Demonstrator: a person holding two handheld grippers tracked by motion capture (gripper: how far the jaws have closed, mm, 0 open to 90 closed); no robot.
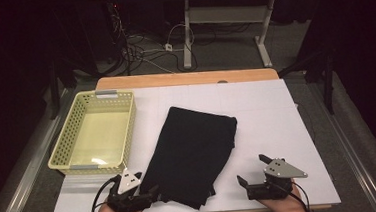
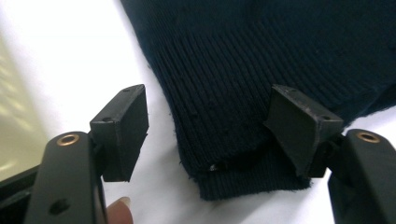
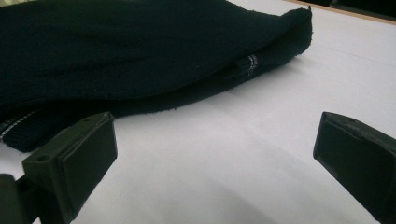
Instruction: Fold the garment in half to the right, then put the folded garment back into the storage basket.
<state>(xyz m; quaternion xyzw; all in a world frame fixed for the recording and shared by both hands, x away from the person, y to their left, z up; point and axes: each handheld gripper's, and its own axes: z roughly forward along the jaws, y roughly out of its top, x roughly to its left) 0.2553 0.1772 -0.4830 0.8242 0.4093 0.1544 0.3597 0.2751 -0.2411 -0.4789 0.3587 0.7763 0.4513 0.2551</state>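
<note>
A dark knitted garment (image 1: 191, 146) lies folded in the middle of the white table top (image 1: 272, 115). My left gripper (image 1: 153, 191) is at its near left corner. In the left gripper view the left gripper (image 2: 210, 122) stands open, and the garment's ribbed hem (image 2: 243, 88) lies flat between the jaws; the right pad (image 2: 299, 126) is at the cloth's edge. My right gripper (image 1: 252, 169) rests open to the right of the garment, near the table's front edge. In the right gripper view the right gripper (image 3: 215, 149) has bare table between its jaws, with the garment (image 3: 140, 51) ahead and to the left.
A pale yellow perforated basket (image 1: 61, 145) stands at the table's left, with nothing in it. A wooden strip (image 1: 184, 78) runs along the table's far edge. Behind it are floor cables (image 1: 142, 49) and a desk frame (image 1: 225, 15).
</note>
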